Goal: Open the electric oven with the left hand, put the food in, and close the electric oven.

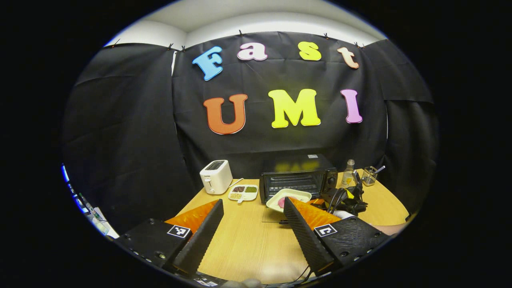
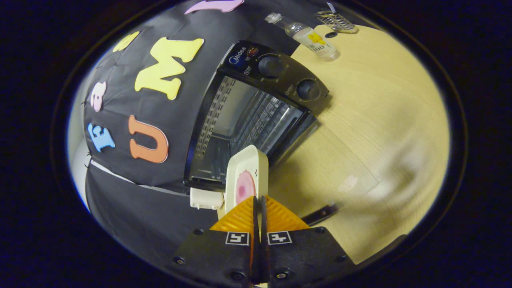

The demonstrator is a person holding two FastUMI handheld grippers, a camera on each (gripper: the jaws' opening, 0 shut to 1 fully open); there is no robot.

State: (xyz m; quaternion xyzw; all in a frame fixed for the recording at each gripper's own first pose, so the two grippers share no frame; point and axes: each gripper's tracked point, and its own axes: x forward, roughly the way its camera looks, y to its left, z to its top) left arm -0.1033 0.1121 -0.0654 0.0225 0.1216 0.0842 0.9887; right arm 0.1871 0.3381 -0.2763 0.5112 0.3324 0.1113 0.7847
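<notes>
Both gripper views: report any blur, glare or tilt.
Left gripper view: sharp and level, yellow glare on the black electric oven top. Right gripper view: rolled steeply sideways, the light wooden table smeared at its right edge, while the right tongs and the white oblong plate they pinch stay crisp.

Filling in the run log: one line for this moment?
oven: door open | food dish: held at oven mouth | right gripper: shut on dish rim | left gripper: open, back
</notes>
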